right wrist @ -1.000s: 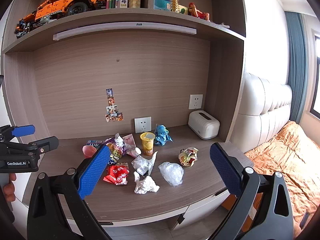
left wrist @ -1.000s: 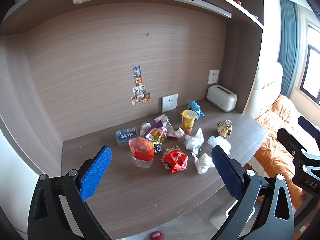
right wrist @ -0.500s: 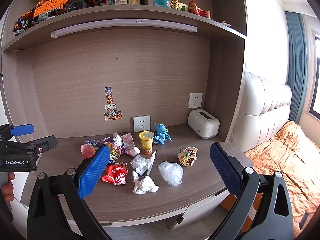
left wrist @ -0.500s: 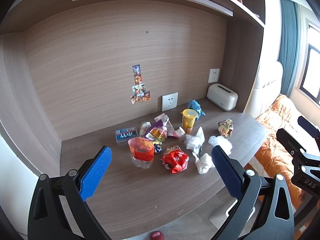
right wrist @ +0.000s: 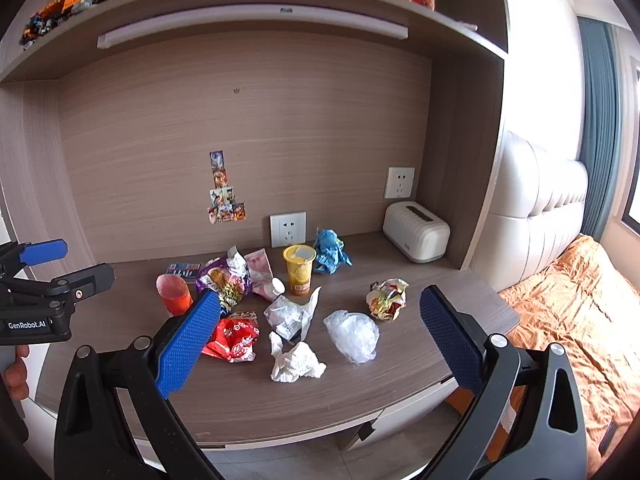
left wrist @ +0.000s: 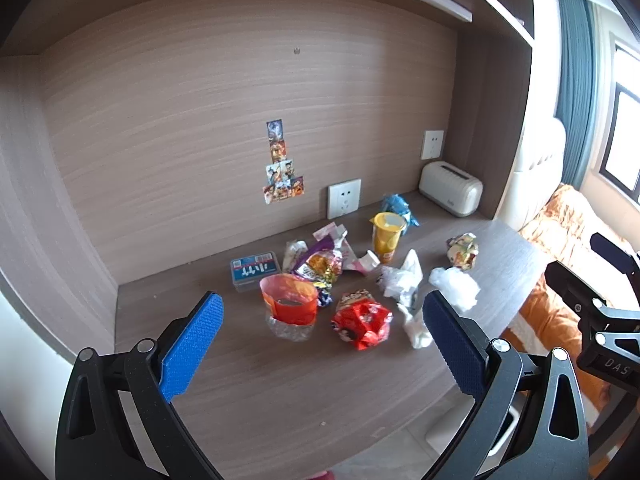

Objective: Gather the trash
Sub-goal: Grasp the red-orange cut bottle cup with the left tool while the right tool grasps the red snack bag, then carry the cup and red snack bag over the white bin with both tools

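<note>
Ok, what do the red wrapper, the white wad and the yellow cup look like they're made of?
Red wrapper: glossy plastic film, judging by its shiny creases. White wad: matte tissue or paper, softly crumpled. Yellow cup: probably translucent plastic, with a sealed film top.

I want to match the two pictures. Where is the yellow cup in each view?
Left wrist view: the yellow cup stands right of centre, behind the litter, right of the wall socket.
Right wrist view: the cup stands near the centre, below and right of the same socket.
Shared landmark: the blue wrapper just behind and right of the cup.
</note>
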Motion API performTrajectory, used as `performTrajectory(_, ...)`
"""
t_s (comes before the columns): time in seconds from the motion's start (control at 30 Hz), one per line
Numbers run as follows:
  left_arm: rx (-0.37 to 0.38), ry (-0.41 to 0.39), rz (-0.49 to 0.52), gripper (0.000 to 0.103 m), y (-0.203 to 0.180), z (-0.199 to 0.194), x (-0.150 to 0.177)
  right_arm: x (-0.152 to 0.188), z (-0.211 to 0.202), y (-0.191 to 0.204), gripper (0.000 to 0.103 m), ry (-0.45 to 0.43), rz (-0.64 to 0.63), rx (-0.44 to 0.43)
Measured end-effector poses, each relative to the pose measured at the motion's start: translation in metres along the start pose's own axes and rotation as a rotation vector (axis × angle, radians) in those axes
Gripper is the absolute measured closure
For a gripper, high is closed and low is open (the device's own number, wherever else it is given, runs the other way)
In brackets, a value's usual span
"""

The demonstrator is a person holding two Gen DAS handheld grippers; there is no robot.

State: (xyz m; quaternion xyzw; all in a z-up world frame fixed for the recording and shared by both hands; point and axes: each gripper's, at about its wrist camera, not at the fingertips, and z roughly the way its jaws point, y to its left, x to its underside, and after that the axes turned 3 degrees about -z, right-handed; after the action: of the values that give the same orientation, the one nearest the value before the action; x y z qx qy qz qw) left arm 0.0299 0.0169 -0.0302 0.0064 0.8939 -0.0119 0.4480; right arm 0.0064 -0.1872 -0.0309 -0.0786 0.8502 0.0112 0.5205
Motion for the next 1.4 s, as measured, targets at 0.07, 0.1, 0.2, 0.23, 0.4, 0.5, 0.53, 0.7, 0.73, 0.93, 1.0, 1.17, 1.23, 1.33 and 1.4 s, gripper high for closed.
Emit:
performTrajectory(0.07, -0.013, 0.006, 0.009, 0.005, 0.005, 0.012, 0.003, 0.002, 0.01, 0.005, 0.003, 0.022, -0.001, -0.013)
performTrajectory(0.1, -0.013, 0.008, 0.008, 0.005, 0.009, 0.015, 0.004, 0.003, 0.015, 0.008, 0.003, 0.03, -0.002, -0.017)
performTrajectory(0.2, -0.008, 0.019, 0.008, 0.005, 0.02, 0.033, 0.007, 0.005, 0.03, 0.019, 0.003, 0.051, -0.007, -0.037)
performTrajectory(0.23, -0.006, 0.017, 0.01, 0.005, 0.023, 0.038, 0.007, 0.006, 0.034, 0.022, 0.003, 0.055, -0.009, -0.039)
performTrajectory(0.4, 0.003, 0.017, 0.068, 0.005, 0.034, 0.073, 0.014, 0.013, 0.066, 0.046, 0.003, 0.074, -0.023, -0.074)
performTrajectory(0.5, 0.033, 0.027, 0.112, 0.005, 0.039, 0.103, 0.021, 0.024, 0.096, 0.063, 0.003, 0.11, -0.044, -0.108)
performTrajectory(0.53, 0.065, 0.038, 0.127, 0.005, 0.042, 0.116, 0.024, 0.027, 0.103, 0.068, 0.003, 0.117, -0.052, -0.112)
performTrajectory(0.7, 0.136, 0.067, 0.17, 0.005, 0.054, 0.162, 0.038, 0.05, 0.152, 0.092, 0.003, 0.179, -0.128, -0.131)
performTrajectory(0.73, 0.154, 0.078, 0.173, 0.005, 0.056, 0.171, 0.04, 0.053, 0.158, 0.094, 0.003, 0.187, -0.138, -0.132)
performTrajectory(0.93, 0.205, 0.108, 0.211, 0.005, 0.06, 0.212, 0.046, 0.066, 0.193, 0.106, 0.003, 0.23, -0.174, -0.156)
performTrajectory(1.0, 0.219, 0.117, 0.213, 0.005, 0.062, 0.224, 0.047, 0.068, 0.203, 0.111, 0.003, 0.24, -0.185, -0.151)
performTrajectory(1.17, 0.257, 0.129, 0.22, 0.033, 0.064, 0.237, 0.05, 0.074, 0.227, 0.118, 0.038, 0.306, -0.182, -0.172)
performTrajectory(1.23, 0.244, 0.122, 0.247, 0.034, 0.061, 0.236, 0.053, 0.073, 0.229, 0.118, 0.041, 0.307, -0.163, -0.191)
performTrajectory(1.33, 0.254, 0.132, 0.254, 0.034, 0.061, 0.231, 0.052, 0.067, 0.228, 0.12, 0.042, 0.313, -0.161, -0.194)
performTrajectory(1.4, 0.238, 0.115, 0.265, 0.034, 0.06, 0.219, 0.044, 0.058, 0.221, 0.118, 0.042, 0.299, -0.139, -0.2)
